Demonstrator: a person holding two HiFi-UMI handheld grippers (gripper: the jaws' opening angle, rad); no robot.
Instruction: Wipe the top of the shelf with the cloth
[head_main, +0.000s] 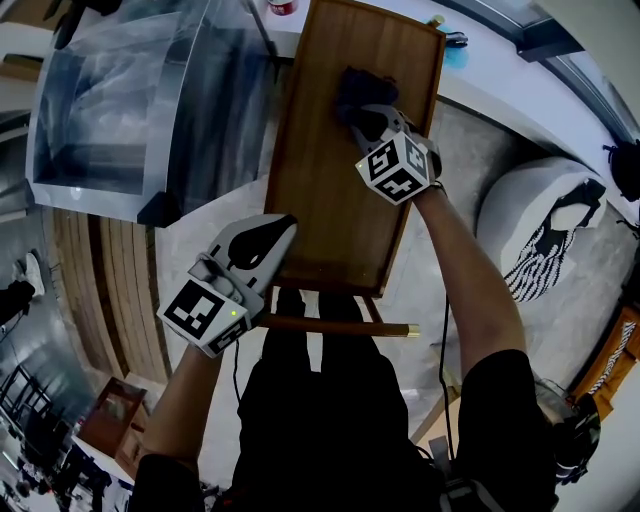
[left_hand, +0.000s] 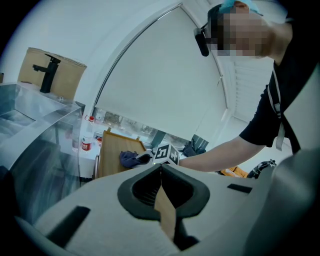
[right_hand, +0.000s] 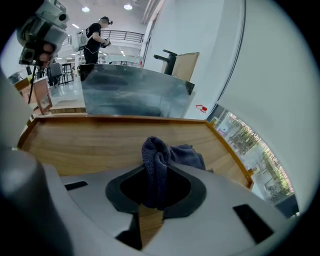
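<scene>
The wooden shelf top (head_main: 330, 170) has a raised rim and lies lengthwise ahead of me. A dark blue cloth (head_main: 358, 90) rests on its far right part, and my right gripper (head_main: 368, 118) is shut on it. In the right gripper view the cloth (right_hand: 159, 161) bunches up between the closed jaws, over the wood (right_hand: 90, 145). My left gripper (head_main: 272, 235) hangs at the shelf's near left corner, shut and holding nothing. Its own view shows the shelf top (left_hand: 112, 155) and the cloth (left_hand: 131, 159) far off, with the jaws pressed together.
A glass tank (head_main: 130, 100) stands just left of the shelf, also seen behind it as a tank (right_hand: 130, 92). A white beanbag (head_main: 545, 235) with a black pattern lies on the floor to the right. A bottle (left_hand: 87, 142) stands beyond the shelf's far end.
</scene>
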